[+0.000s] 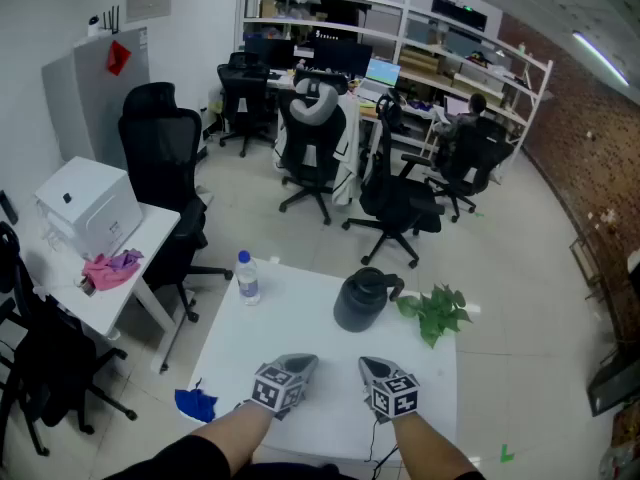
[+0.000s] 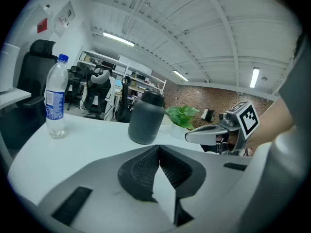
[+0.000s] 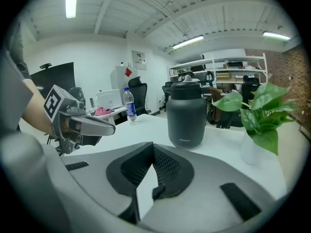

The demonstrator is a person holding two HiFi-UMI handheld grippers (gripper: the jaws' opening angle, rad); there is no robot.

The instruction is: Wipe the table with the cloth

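Observation:
A crumpled blue cloth lies at the front left edge of the white table. My left gripper hovers over the table's front part, a little right of the cloth and apart from it. Its jaws are shut with nothing between them. My right gripper is beside it, also shut and holding nothing. Each gripper appears in the other's view: the right gripper and the left gripper. The cloth is out of sight in both gripper views.
On the table stand a water bottle at the far left, a dark jug in the middle and a small potted plant at the right. A side table on the left carries a white box and a pink rag. Office chairs stand beyond.

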